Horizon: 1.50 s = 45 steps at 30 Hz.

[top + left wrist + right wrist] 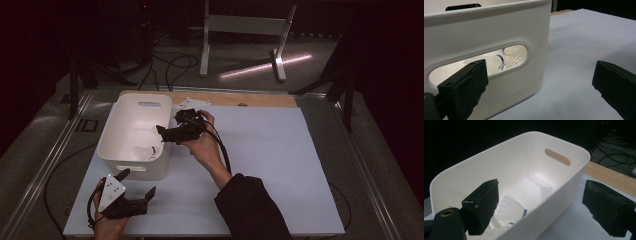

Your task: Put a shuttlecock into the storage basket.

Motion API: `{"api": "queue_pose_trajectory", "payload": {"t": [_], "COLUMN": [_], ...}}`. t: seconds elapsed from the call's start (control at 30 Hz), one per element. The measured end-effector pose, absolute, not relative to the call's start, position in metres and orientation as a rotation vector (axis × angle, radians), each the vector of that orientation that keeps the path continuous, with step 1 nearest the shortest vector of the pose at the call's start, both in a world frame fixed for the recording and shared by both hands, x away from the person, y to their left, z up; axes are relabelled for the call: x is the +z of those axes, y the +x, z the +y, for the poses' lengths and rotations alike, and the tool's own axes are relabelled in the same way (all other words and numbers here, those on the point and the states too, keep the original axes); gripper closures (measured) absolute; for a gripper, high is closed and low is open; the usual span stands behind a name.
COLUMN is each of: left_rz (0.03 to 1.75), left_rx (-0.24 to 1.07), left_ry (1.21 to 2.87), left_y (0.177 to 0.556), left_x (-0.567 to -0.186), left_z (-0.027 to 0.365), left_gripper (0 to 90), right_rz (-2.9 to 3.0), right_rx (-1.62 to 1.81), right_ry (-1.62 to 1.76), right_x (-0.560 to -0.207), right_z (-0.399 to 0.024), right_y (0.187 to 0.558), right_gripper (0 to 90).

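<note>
Over white bin (131,131): right gripper (162,134) held with jaws wide apart, nothing between them. Inside bin: shuttlecocks (510,210) lying on floor. Near bin's front wall: left gripper (137,186) also spread wide, empty.

White table sheet (280,165), wooden edge (260,99), perhaps cables (170,67) on floor beyond.

- White plastic bin (131,131) is standing upright on the table, at its left side, open top facing up, an oval handle slot showing in each end wall.
- White shuttlecocks (510,208) with blue-banded bases are lying on their sides inside the bin, bunched toward its near end (506,58).
</note>
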<state>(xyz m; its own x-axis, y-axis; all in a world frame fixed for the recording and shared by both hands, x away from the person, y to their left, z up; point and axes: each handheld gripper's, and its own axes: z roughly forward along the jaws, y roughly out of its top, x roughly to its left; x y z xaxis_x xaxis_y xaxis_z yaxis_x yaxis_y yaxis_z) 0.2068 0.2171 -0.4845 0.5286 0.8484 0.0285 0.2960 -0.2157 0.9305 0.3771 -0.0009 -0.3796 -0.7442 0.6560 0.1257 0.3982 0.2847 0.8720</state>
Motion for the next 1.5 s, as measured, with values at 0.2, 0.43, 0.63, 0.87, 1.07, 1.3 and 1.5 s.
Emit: {"api": "queue_pose_trajectory", "payload": {"t": [0.2, 0.43, 0.63, 0.87, 1.07, 1.3, 1.5], "left_rz": [0.959, 0.961, 0.961, 0.963, 0.965, 0.966, 0.969], "left_rx": [0.691, 0.69, 0.691, 0.691, 0.692, 0.693, 0.694], "left_ry": [1.766, 1.765, 1.764, 1.764, 1.765, 1.766, 1.766], "left_y": [0.207, 0.207, 0.207, 0.207, 0.207, 0.207, 0.207], "left_x": [-0.485, -0.485, -0.485, -0.485, -0.485, -0.485, -0.485], "left_z": [0.217, 0.217, 0.217, 0.217, 0.217, 0.217, 0.217], "left_gripper": [0.6, 0.6, 0.6, 0.6, 0.6, 0.6, 0.6], "right_rz": [2.299, 2.282, 2.266, 2.251, 2.234, 2.208, 2.189], "right_rx": [1.426, 1.416, 1.403, 1.393, 1.368, 1.358, 1.344], "right_ry": [0.978, 0.994, 0.998, 1.008, 1.006, 1.027, 1.051], "right_x": [-0.383, -0.385, -0.388, -0.39, -0.391, -0.393, -0.4], "right_z": [-0.006, -0.014, -0.024, -0.037, -0.05, -0.066, -0.086], "right_y": [0.376, 0.372, 0.368, 0.362, 0.356, 0.35, 0.345], "right_gripper": [12.5, 11.7, 11.6, 11.2, 11.0, 10.7, 9.9]}}
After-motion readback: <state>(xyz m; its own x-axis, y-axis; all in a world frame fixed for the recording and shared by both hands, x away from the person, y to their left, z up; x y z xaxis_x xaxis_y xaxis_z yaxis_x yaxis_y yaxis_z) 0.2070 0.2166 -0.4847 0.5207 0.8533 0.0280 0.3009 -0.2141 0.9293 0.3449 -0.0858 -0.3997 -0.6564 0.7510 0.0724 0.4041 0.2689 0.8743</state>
